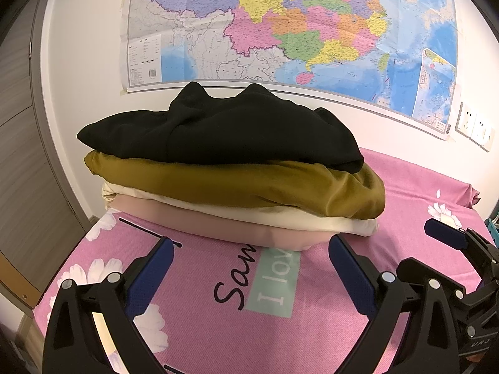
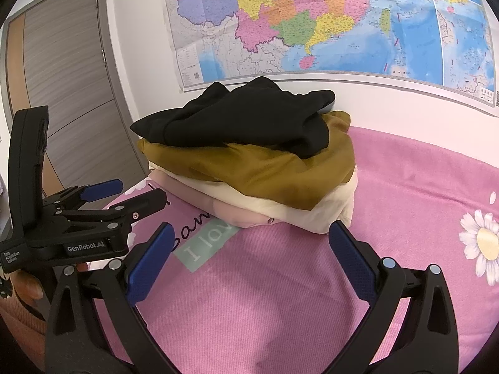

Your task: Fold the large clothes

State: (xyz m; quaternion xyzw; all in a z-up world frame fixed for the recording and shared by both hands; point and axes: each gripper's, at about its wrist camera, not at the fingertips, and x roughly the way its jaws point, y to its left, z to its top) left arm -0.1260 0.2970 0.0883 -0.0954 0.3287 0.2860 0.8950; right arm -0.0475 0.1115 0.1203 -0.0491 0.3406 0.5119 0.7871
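Note:
A stack of folded clothes sits on the pink bed sheet point(image 1: 312, 327). A black garment point(image 1: 218, 131) lies loosely on top, above an olive one point(image 1: 249, 184), a cream one point(image 1: 312, 221) and a pale pink one point(image 1: 249, 233). The stack also shows in the right wrist view, with the black garment point(image 2: 249, 118) on top. My left gripper point(image 1: 251, 252) is open and empty just in front of the stack. My right gripper point(image 2: 251, 240) is open and empty, in front of the stack's right corner. The left gripper point(image 2: 131, 193) shows at the left of the right wrist view.
A large map point(image 1: 296, 25) hangs on the white wall behind the stack. A grey door point(image 2: 71, 78) stands to the left. Wall sockets point(image 1: 474, 127) sit at the right. The sheet point(image 2: 421, 187) stretches away to the right with daisy prints point(image 2: 483, 240).

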